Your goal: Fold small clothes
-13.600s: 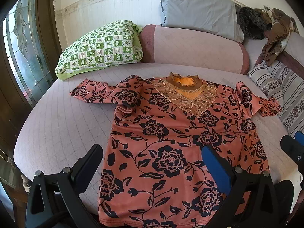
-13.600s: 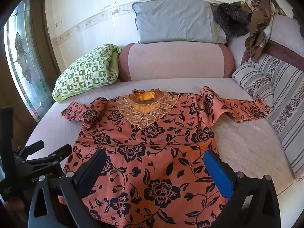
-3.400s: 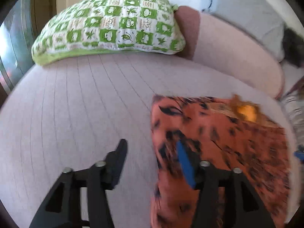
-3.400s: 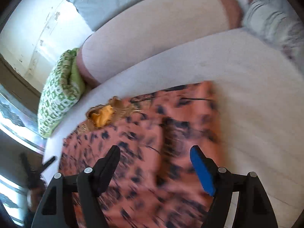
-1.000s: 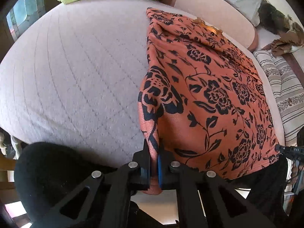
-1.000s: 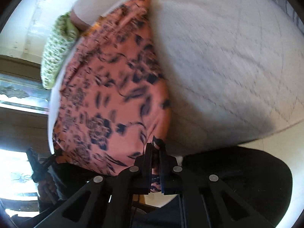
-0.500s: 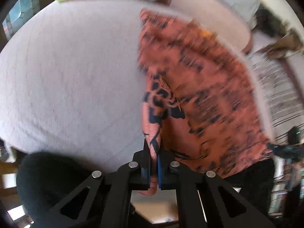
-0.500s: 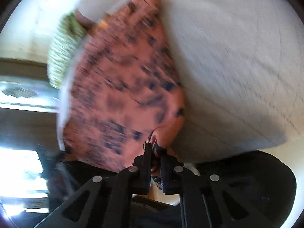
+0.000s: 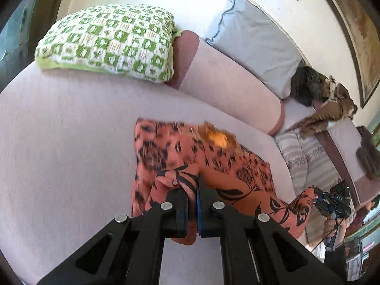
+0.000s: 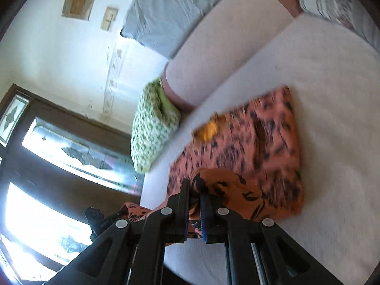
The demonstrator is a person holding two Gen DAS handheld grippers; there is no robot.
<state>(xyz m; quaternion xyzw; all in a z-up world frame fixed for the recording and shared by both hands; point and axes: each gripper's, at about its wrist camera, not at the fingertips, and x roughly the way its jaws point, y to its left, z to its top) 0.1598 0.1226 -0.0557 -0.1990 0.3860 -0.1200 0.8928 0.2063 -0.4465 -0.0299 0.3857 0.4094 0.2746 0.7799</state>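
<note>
We've got the left gripper clamped tight on the floral top's hem, the right gripper pinching the other corner, hem lifted above the bed, collar end lying flat.

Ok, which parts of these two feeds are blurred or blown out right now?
Left wrist view: the shirt is motion-smeared near its collar, the green pillow sharper. Right wrist view: the shirt is smeared throughout, the window glares white, the bed looks washed out.
</note>
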